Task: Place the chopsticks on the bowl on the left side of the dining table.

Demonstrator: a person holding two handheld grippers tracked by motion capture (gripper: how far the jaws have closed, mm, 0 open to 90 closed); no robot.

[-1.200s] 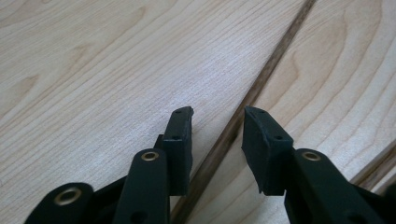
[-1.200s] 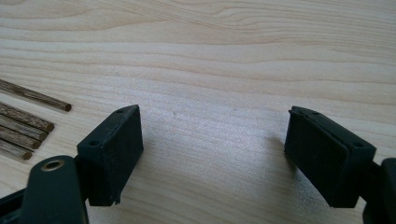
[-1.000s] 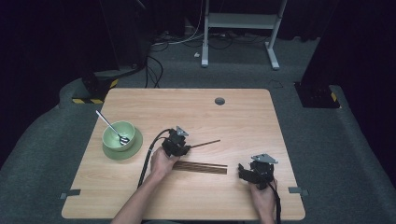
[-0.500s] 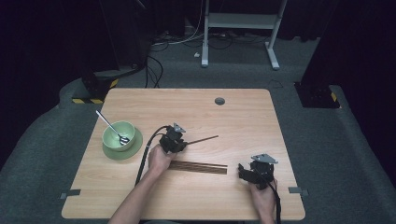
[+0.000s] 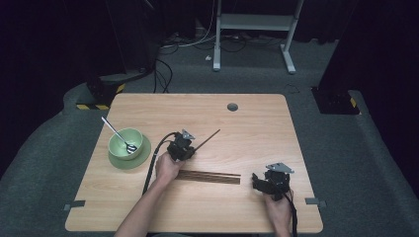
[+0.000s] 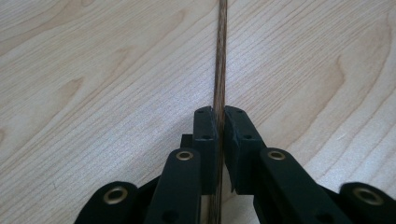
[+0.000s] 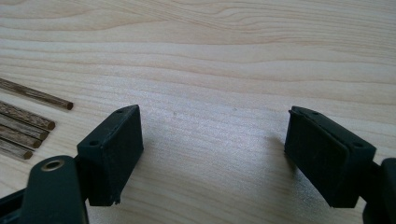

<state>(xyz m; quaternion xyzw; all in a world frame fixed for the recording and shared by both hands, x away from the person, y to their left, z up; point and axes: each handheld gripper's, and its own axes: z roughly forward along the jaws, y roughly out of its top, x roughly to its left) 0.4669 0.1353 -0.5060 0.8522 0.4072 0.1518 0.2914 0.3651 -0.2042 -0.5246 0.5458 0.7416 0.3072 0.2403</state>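
One dark wooden chopstick [image 6: 219, 56] is pinched between the jaws of the left gripper [image 5: 184, 148], which have just been closing and now press on it from both sides. In the high view the stick [image 5: 208, 138] juts out from the gripper toward the far right, over the wooden table [image 5: 257, 123]; whether its far tip touches the board is hard to judge from above. The grip sits near one end, so the long free end will swing with any wrist turn: carry it slowly, keep the wrist steady, and hold the stick roughly level until it is over its target.

Just in front of that hand lies the row of remaining chopsticks [image 5: 210, 177], side by side and parallel; lift the held one up and away so it does not rake them.

To the left stands a green bowl [image 5: 123, 140] on a matching saucer [image 5: 141, 157], with a metal spoon [image 5: 116, 133] leaning in it. If the stick is meant for there, lower the free end first and avoid knocking the spoon handle.

The right gripper [image 7: 212, 154] rests near the table's right edge, jaws wide with nothing between them, the chopstick ends [image 7: 42, 123] off to its side.
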